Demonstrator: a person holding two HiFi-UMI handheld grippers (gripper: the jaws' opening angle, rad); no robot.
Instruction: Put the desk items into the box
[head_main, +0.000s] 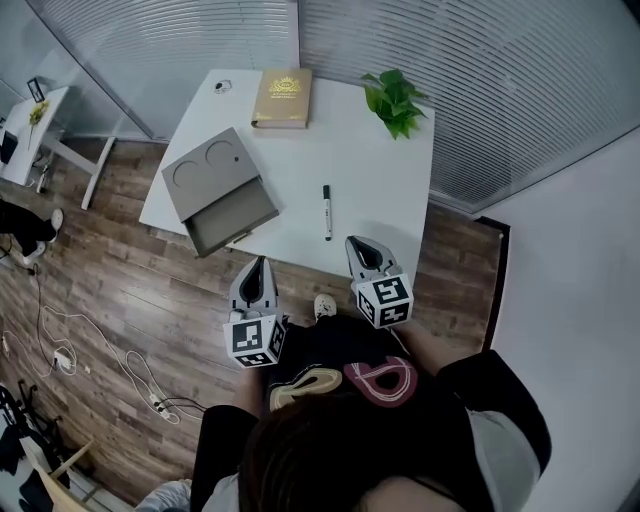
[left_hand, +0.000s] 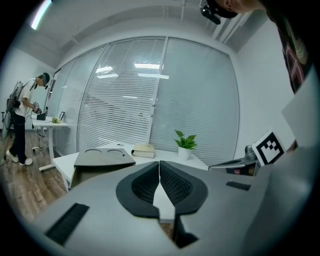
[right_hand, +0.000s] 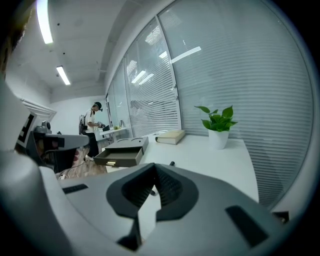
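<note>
A grey box (head_main: 213, 186) with its drawer pulled open stands on the left part of the white table (head_main: 385, 180). A tan book (head_main: 283, 97) lies at the far edge, a black-and-white pen (head_main: 326, 211) near the middle, and a small white item (head_main: 222, 87) in the far left corner. My left gripper (head_main: 259, 263) hovers just off the near table edge, shut and empty. My right gripper (head_main: 357, 243) is over the near edge, below the pen, also shut and empty. The left gripper view shows closed pads (left_hand: 172, 182) facing the box (left_hand: 102, 159). In the right gripper view the pen (right_hand: 172, 163) lies just beyond the closed jaws.
A potted green plant (head_main: 396, 100) stands at the table's far right. Glass walls with blinds (head_main: 500, 70) run behind the table. A person (right_hand: 92, 127) stands at another desk (head_main: 35, 125) to the left. Cables (head_main: 90, 360) lie on the wooden floor.
</note>
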